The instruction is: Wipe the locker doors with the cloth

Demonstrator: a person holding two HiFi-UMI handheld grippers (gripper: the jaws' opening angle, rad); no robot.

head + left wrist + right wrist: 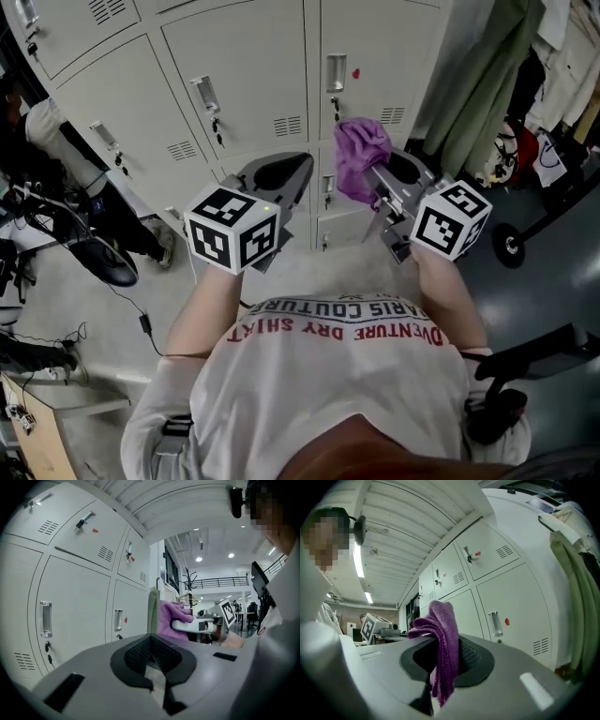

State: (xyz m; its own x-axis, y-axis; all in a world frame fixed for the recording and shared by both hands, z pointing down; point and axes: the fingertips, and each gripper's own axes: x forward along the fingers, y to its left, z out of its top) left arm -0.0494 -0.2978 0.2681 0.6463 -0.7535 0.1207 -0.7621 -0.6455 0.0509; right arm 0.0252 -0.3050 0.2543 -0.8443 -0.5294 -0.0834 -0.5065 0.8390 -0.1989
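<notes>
Locker doors (pixel 244 66) wall off everything ahead; their handles (pixel 336 72) and dangling keys (pixel 217 127) stick out. The cloth (pixel 359 155) in my right gripper's (pixel 382 176) jaws is near them. Hanging coats (pixel 487 84) crowd my right, cables and gear (pixel 94 253) the left floor.

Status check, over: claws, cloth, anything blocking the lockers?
Right claw shut on purple cloth. Left claw shut, empty. Cloth up by locker doors, contact unclear. Hanging coats right of lockers, not blocking.
</notes>
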